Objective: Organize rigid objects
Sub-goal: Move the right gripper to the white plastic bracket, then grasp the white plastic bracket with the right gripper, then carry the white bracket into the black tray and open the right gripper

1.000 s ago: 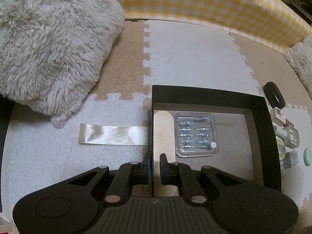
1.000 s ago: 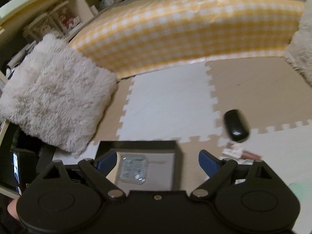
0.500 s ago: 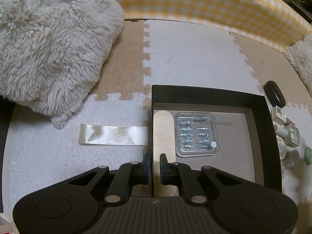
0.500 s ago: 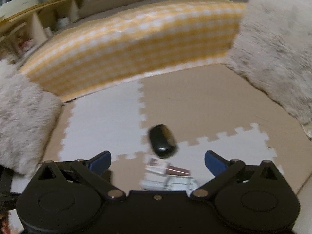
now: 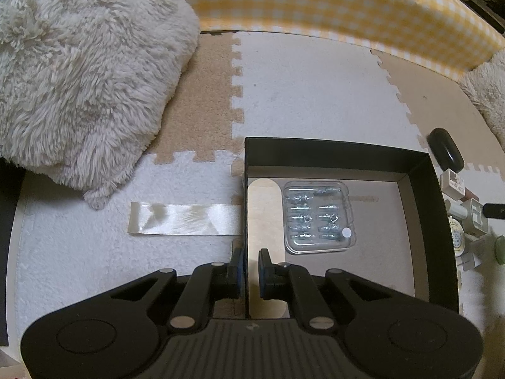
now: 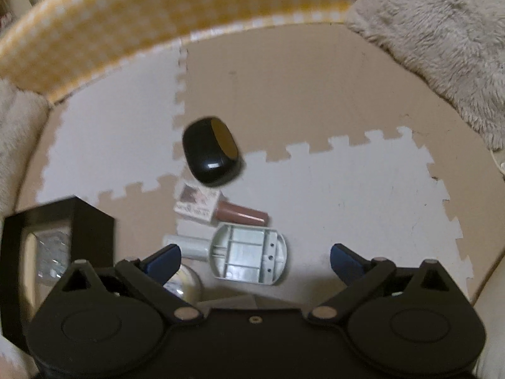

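Observation:
A black open box [image 5: 341, 151] lies on the floor mats and holds a clear plastic case of small metal parts [image 5: 318, 216]. My left gripper [image 5: 251, 265] is shut on the box's left wall. My right gripper [image 6: 254, 255] is open and empty above a cluster of small items: a grey plastic tray part [image 6: 249, 252], a small white carton [image 6: 195, 205], a brown tube [image 6: 243, 214], a white tube [image 6: 186, 243] and a black oval case [image 6: 210, 151]. The box's corner [image 6: 63, 218] shows at the right wrist view's left.
A satin ribbon strip [image 5: 183, 221] lies left of the box. A fluffy cushion [image 5: 79, 72] sits at the far left and another [image 6: 442, 31] at the far right. A yellow checked mattress edge [image 5: 331, 3] runs along the back.
My right gripper has swung right, from over the box to over the small items beside it, and come lower. My left gripper and the box have not moved.

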Demonstrator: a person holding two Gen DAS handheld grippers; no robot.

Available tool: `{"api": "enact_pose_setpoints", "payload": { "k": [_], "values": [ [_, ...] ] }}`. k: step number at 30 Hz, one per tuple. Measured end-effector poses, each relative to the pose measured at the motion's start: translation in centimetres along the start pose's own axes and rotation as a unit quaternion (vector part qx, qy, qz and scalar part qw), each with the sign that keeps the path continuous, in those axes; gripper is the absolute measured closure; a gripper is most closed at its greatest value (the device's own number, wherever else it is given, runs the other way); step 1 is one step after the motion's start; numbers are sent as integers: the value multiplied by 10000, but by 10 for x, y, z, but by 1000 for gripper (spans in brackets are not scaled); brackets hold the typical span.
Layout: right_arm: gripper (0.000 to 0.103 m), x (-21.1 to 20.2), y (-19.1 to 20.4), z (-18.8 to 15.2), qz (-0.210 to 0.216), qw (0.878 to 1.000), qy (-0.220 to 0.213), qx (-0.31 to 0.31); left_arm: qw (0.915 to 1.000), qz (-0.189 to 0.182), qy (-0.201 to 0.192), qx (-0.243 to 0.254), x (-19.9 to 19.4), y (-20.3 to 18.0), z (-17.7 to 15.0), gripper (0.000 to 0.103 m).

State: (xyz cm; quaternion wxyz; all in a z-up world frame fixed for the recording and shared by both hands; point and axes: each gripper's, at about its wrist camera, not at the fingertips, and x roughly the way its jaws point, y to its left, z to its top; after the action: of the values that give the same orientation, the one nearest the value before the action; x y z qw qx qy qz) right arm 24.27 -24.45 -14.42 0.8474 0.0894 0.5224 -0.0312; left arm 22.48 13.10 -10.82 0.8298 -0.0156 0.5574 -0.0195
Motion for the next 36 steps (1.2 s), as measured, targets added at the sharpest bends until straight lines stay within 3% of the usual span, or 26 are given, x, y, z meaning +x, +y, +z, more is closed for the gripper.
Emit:
{"api": "enact_pose_setpoints", "payload": {
  "k": [11,21,30,36],
  "values": [
    [17,28,7,-1,-175,9994,175,-254,10000,7,0,5,0,0,0,94],
    [37,30,9,-1,202,9992,276,-223,10000,14,1,7,0,0,0,94],
    [38,29,9,-1,125,9988,320,-341,10000,15,0,7,0,-1,0,94],
    [38,7,7,6,341,9993,7,-120,10000,20,1,10,0,-1,0,94]
  ]
}}
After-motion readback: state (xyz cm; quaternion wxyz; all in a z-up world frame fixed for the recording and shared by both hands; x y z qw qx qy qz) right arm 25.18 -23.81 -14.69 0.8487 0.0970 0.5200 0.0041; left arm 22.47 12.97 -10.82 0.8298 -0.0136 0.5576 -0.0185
